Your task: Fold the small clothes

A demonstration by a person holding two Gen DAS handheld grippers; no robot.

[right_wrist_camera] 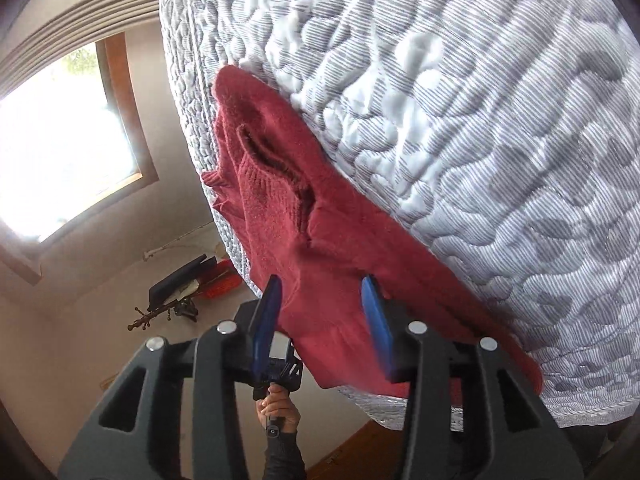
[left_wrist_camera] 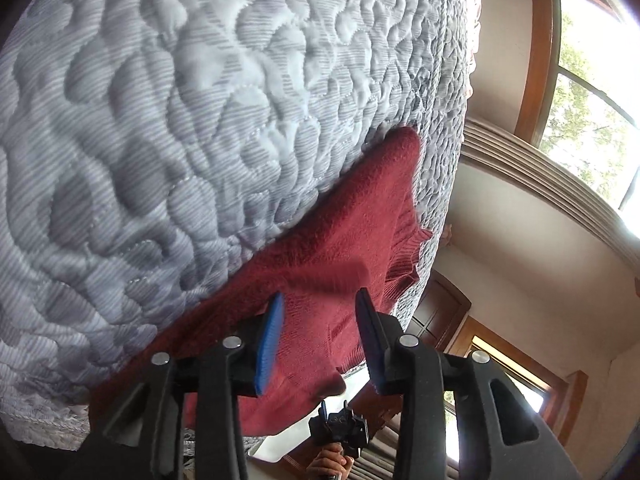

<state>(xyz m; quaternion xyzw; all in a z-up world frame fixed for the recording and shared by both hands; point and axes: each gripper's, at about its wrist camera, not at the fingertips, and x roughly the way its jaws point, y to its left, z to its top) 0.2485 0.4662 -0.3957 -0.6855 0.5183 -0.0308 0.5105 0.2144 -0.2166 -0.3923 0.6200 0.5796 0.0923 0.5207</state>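
Left wrist view showed the left gripper [left_wrist_camera: 320, 332] with its blue fingers [left_wrist_camera: 270, 344] spread wide and nothing between them, poised just above the red knit sweater [left_wrist_camera: 320, 240] near the bottom centre of the frame. Right wrist view told the same of the right gripper [right_wrist_camera: 324, 328]: fingers [right_wrist_camera: 376, 332] wide apart, straddling a lower edge of the sweater [right_wrist_camera: 320, 248] without pinching it. The garment lay on the quilted grey mattress [left_wrist_camera: 160, 120], close to its border, with a ribbed cuff or hem hanging past the edge at the right of the left view. Its neck opening gaped in the centre left of the right view, and the fabric looked bunched rather than squared. By my judgement the folding was barely started: no neat fold was evident, and smoothing and folding remained. Open mattress stretched across the upper part of both frames, giving plenty of room to drag the sweater inward; the mattress edge beside it was the tight side, where cloth could slip off.
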